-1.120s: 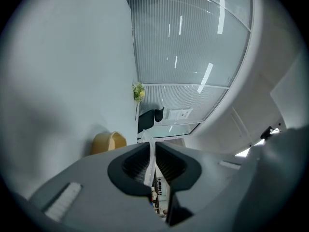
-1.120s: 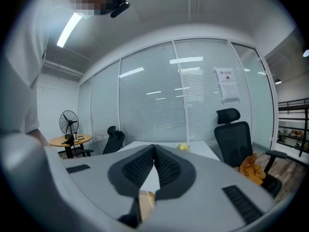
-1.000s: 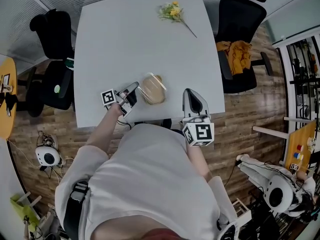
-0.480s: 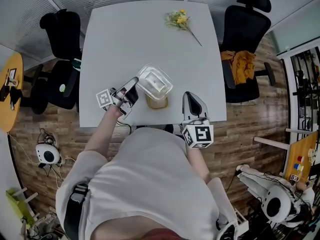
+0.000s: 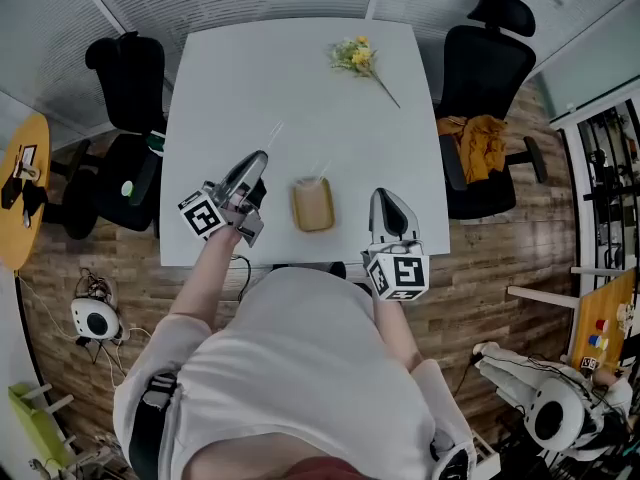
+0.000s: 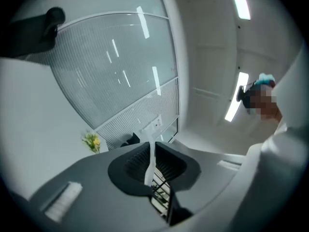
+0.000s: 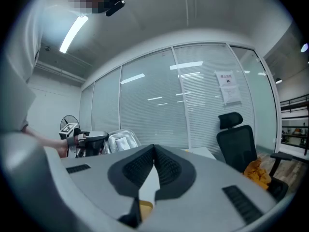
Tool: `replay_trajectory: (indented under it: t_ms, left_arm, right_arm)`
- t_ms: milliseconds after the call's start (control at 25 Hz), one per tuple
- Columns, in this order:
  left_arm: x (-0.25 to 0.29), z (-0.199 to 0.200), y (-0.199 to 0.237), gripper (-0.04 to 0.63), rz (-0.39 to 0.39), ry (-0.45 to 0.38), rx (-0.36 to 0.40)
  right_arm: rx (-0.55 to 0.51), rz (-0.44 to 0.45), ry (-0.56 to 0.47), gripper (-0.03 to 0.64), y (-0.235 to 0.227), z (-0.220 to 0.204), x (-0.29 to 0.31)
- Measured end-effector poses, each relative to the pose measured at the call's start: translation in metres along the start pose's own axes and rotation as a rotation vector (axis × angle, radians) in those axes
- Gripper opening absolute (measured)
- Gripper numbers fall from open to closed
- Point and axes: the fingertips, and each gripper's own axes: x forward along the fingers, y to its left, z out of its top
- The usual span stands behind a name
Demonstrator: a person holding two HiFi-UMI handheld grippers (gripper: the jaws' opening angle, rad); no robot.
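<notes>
The tan box [image 5: 313, 205] stands open near the front edge of the white worktop [image 5: 280, 78], between the two tongs and touching neither. It is a rounded rectangle with a dull, matte look.

The left tongs [image 5: 255, 158] are raised left of the box and are clamped on the thin rim of a clear lid [image 7: 119, 141]. The left gripper view shows that rim as a pale strip pinched between the ribbed black pads [image 6: 137, 161]. The lid is glossy, see-through plastic with rounded corners and a raised rectangular centre. It hangs in the air clear of the box.

The right tongs [image 5: 383, 196] sit at the worktop's front edge just right of the box, their tips pressed together with nothing between them.

Behind the box lies a broad stretch of smooth worktop, reaching to a sprig of yellow flowers [image 5: 353, 56] near the far edge. Black office chairs [image 5: 490, 38] crowd both sides, and an orange cloth [image 5: 484, 133] is draped on the right one.
</notes>
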Motion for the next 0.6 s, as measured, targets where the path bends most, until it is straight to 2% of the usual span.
replay_trajectory:
  t_ms: [160,400,600]
  left_arm:
    - [0.001,0.023,-0.019,0.044,0.084,-0.047,0.172]
    - [0.001,0.040,-0.038,0.044,0.251,-0.034,0.495]
    - [-0.001,0.053,-0.047,0.044,0.347,-0.044,0.740]
  right_arm:
    - [-0.005,-0.008,-0.014,0.006,-0.003,0.007,0.002]
    - [-0.010,-0.027,-0.006,0.006,-0.007,0.013,0.008]
    - [-0.008,-0.030,-0.016,0.006,-0.010,0.026,0.019]
